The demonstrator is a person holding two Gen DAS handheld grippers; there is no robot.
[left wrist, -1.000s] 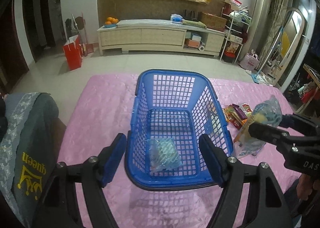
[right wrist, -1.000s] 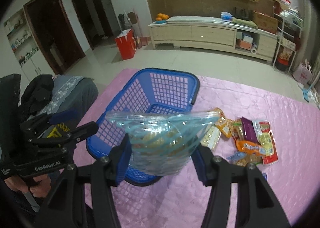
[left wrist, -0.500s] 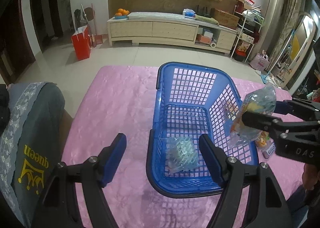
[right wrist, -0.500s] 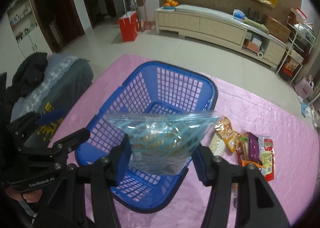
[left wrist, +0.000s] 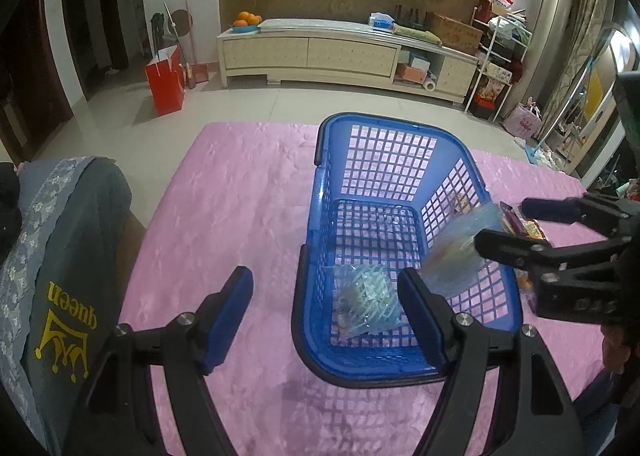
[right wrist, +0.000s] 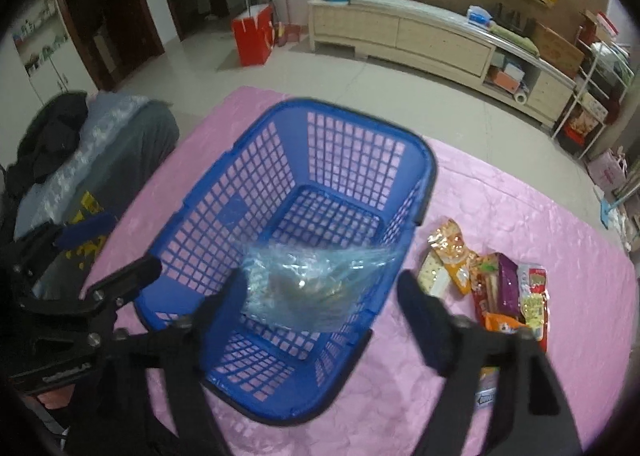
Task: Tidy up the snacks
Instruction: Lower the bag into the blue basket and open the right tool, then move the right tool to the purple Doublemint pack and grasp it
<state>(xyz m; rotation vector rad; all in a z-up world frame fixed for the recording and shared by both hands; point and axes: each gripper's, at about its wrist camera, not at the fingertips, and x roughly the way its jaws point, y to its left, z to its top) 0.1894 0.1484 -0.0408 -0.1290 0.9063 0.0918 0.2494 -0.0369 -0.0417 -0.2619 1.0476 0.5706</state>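
Note:
A blue lattice basket (left wrist: 400, 127) (right wrist: 352, 123) stands on the pink tablecloth (left wrist: 240, 195). One clear snack bag (left wrist: 366, 296) lies on its floor. My right gripper (right wrist: 320, 308) (left wrist: 516, 223) hangs over the basket's near right corner with its jaws opening. A second clear blue bag of snacks (right wrist: 308, 288) (left wrist: 460, 256) is blurred between them, loose from the right pad and dropping into the basket. My left gripper (left wrist: 324, 312) (right wrist: 104, 252) is open and holds nothing, its right finger over the basket's near left wall. Several packets (right wrist: 500, 288) lie right of the basket.
A chair draped in grey cloth printed "queen" (left wrist: 60, 276) stands at the table's left edge. Beyond the table are tiled floor, a red paper bag (left wrist: 164, 83) and a long cream cabinet (left wrist: 340, 51). A person's hand (left wrist: 616, 344) holds the right gripper.
The right gripper carried the bag from beside the basket to over it and its jaws spread, so the bag is slipping down. The left gripper shifted slightly left of the basket.

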